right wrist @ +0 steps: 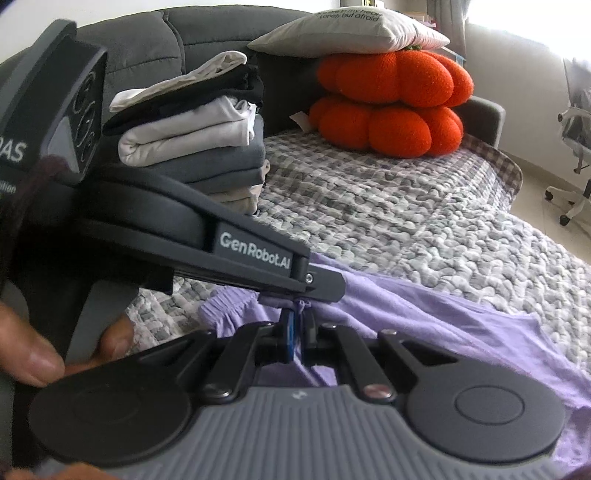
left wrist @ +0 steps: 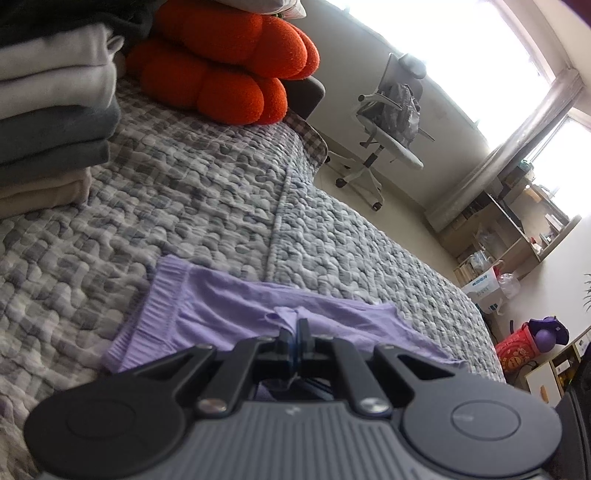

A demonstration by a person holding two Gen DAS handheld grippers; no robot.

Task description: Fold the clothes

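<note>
The left gripper has its jaws pressed together on a small fold of the purple garment, which lies spread on the grey patterned quilt with its ribbed hem toward the stack of folded clothes. In the right wrist view the right gripper is pinching the same purple cloth too — a little tuft of fabric sticks up between its closed tips. The left tool crosses that view from the left, its tip ending just above and touching close to the right one's tips, so both pinch points sit almost together. Fingers of a hand wrap the left tool's handle at the lower left edge.

Behind the garment, the folded pile of white, black and grey pieces stands on the quilt against the dark sofa back. Two orange cushions are stacked further right, with a grey pillow on top of them — a white office chair stands on the floor beyond the bed
</note>
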